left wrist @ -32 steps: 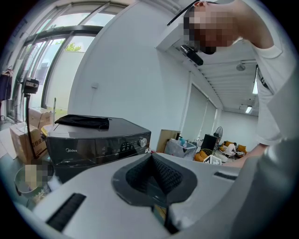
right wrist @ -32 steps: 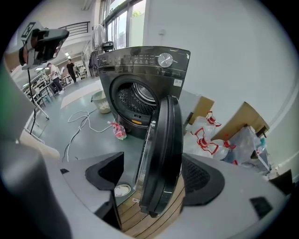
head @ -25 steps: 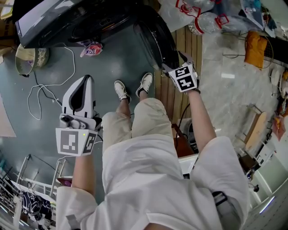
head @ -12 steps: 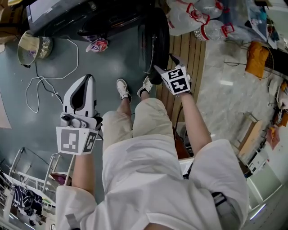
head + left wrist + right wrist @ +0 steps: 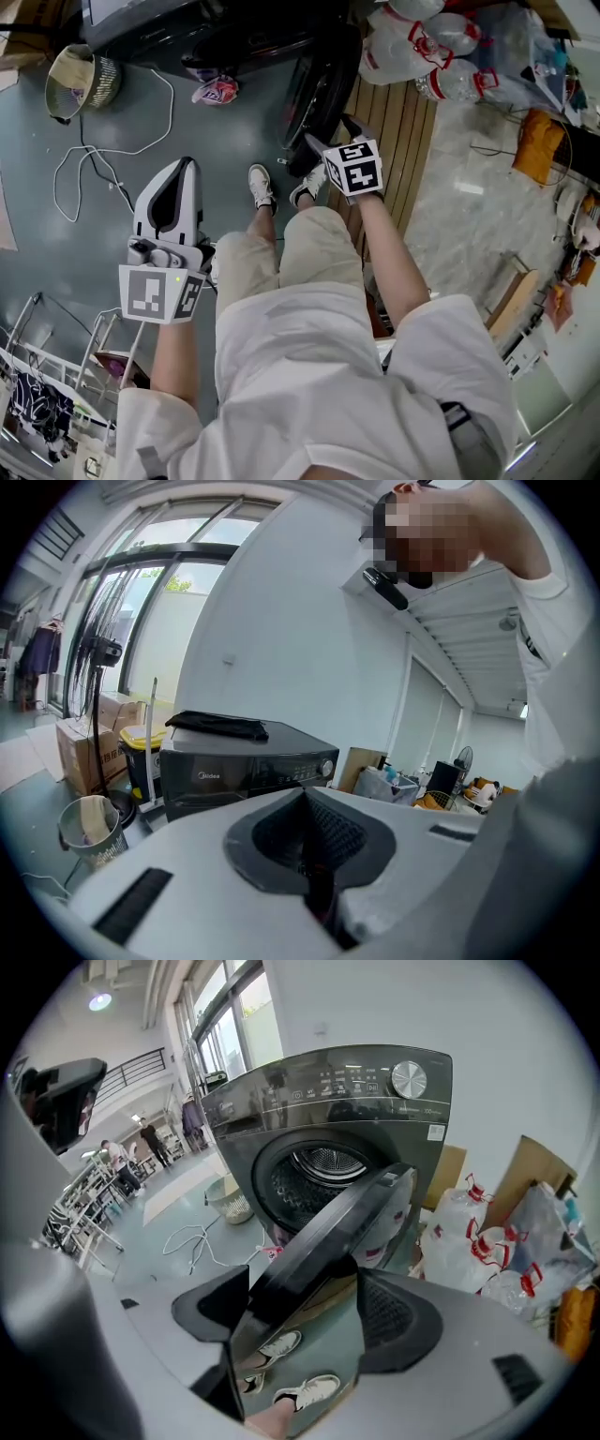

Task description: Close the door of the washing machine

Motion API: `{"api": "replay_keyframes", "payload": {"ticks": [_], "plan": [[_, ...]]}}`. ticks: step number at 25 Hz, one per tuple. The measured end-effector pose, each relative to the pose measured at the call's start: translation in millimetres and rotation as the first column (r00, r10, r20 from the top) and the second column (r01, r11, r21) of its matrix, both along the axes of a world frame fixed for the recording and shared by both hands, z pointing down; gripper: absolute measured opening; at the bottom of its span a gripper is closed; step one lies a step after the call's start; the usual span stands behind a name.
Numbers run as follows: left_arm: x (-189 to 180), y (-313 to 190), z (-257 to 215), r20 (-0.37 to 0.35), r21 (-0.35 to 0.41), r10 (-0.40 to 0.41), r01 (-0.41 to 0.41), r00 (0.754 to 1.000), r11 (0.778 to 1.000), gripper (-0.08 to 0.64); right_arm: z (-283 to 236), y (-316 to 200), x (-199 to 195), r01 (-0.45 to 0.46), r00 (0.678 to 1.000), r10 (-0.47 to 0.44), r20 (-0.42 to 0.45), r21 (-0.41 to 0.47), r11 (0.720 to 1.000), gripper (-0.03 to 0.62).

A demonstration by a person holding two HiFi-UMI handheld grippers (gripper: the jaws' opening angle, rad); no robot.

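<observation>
The dark washing machine [image 5: 187, 33] stands at the top of the head view, and its round door [image 5: 319, 84] hangs partly open. My right gripper [image 5: 331, 134] holds the door's free edge. In the right gripper view the door [image 5: 319, 1251] fills the gap between the jaws, with the drum opening [image 5: 319, 1171] behind it. My left gripper [image 5: 178, 171] hangs beside my left leg, shut with nothing in it. The left gripper [image 5: 307, 808] points toward the top of the washing machine [image 5: 248, 761].
A wicker basket [image 5: 80, 80] and a loose white cable [image 5: 103, 155] lie left of the machine. A pink packet [image 5: 216, 91] lies in front of it. Bags of plastic bottles [image 5: 422, 47] sit at the right by wooden flooring [image 5: 394, 141]. My shoes [image 5: 262, 187] stand close to the door.
My right gripper has moved left and toward the machine with the door's edge in it, so the door has swung further shut. The left gripper has stayed put.
</observation>
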State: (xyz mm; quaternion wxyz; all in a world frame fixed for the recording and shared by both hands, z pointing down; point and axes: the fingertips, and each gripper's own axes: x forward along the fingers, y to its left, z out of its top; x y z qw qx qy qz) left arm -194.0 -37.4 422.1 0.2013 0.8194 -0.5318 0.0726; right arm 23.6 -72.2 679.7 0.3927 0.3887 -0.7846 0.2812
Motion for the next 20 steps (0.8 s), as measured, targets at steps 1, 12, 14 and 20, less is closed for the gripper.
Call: {"api": "replay_keyframes", "payload": {"ticks": [1,12,14,20], "plan": [[-3,0,0,-0.002,-0.001,-0.005,0.005,1.0,1.0,0.003,0,-1,-4,-0.013,1.0,0.013,0.004,-0.003,1.0,0.353],[-32,-7,-1,-0.008,0.003,-0.062,0.062,0.998,0.998,0.003,-2,-16,-39,-0.126,0.991,0.127,0.052,-0.032,0.992,0.351],[-35,-9,-1,-0.01,0.005,-0.07,0.07,0.998,0.998,0.003,-3,-19,-46,-0.125,0.989,0.128,0.07,-0.041,0.991,0.353],[-44,-10,1,-0.016,0.001,-0.096,0.096,0.995,0.995,0.003,-5,-29,-69,-0.101,0.988,0.108,0.108,-0.065,0.993,0.353]]}}
